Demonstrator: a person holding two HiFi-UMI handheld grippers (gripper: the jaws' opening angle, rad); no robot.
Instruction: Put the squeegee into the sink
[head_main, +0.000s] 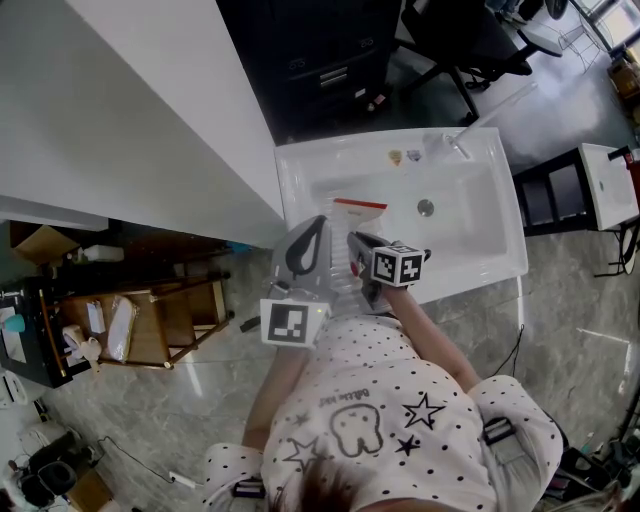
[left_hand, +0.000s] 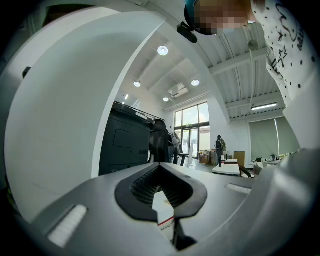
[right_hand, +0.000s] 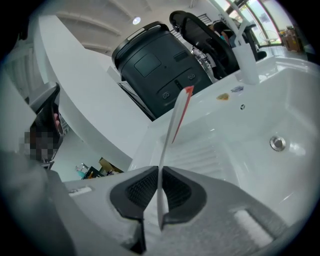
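Note:
A clear plastic package (head_main: 358, 215) with a red top strip hangs over the near left part of the white sink (head_main: 480, 250). I cannot make out the squeegee itself. My right gripper (head_main: 353, 240) is shut on the package, which shows edge-on as a thin sheet (right_hand: 175, 117) rising from between the pads of the right gripper (right_hand: 160, 169), above the sink (right_hand: 290, 95). My left gripper (head_main: 316, 226) is just left of it, at the sink's near left corner. In the left gripper view, the left gripper (left_hand: 159, 168) has its tips together, with a white, red-striped piece of the package (left_hand: 163, 210) between the pads.
The drain (head_main: 426, 208) lies in the middle of the basin, and a faucet (head_main: 455, 145) stands at the far rim. A white counter (head_main: 130, 110) runs along the left. A black cabinet (head_main: 320, 60) and an office chair (head_main: 460, 40) stand beyond. A wooden cart (head_main: 150, 320) is at the lower left.

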